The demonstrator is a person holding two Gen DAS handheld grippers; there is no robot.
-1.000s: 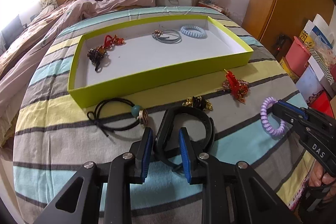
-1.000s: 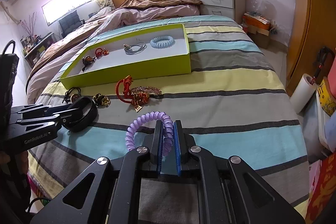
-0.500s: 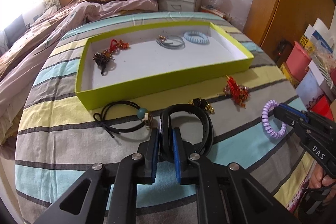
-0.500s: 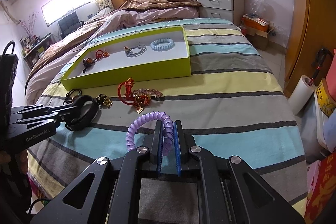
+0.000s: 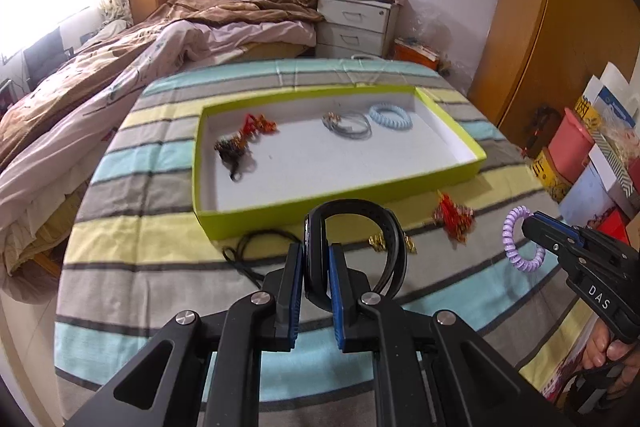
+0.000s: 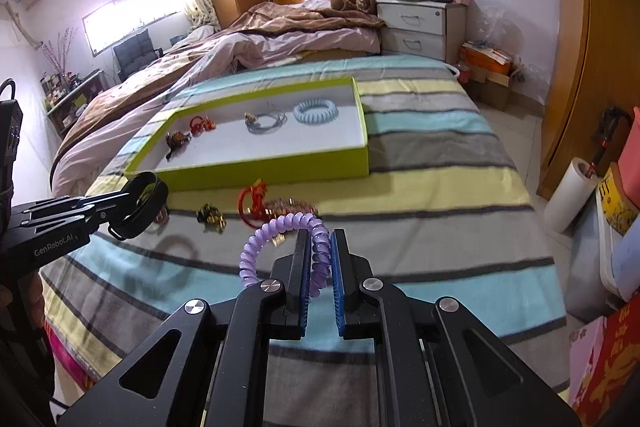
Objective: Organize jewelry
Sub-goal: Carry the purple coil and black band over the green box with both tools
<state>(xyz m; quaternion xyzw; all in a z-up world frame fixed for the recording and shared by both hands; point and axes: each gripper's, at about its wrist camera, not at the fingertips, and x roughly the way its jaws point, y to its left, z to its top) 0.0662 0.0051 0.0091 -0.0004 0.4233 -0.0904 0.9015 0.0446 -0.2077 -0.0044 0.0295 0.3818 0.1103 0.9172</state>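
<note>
My left gripper (image 5: 315,259) is shut on a black bangle (image 5: 360,211) and holds it lifted above the striped bedspread; the right wrist view shows that same black bangle (image 6: 146,205) at the far left. My right gripper (image 6: 319,251) is shut on a purple spiral hair tie (image 6: 276,231), also raised off the bed. A lime-green tray (image 5: 340,201) lies beyond, holding a light blue spiral tie (image 5: 390,115), a grey bracelet (image 5: 348,125), a red charm (image 5: 260,125) and a dark beaded piece (image 5: 232,149). Loose on the bed are a red tassel charm (image 5: 454,217), a small gold piece (image 6: 210,217) and a black cord tie (image 5: 256,247).
The tray sits mid-bed, white floor bare at its centre. A rumpled brown and pink duvet (image 5: 120,67) lies to the left. A white nightstand (image 5: 356,23) stands behind. Boxes and bags (image 5: 592,155) crowd the right edge of the bed.
My left gripper closed on the black bangle and lifted it off the bedspread toward the tray. The right gripper kept its hold on the purple tie, rising slightly.
</note>
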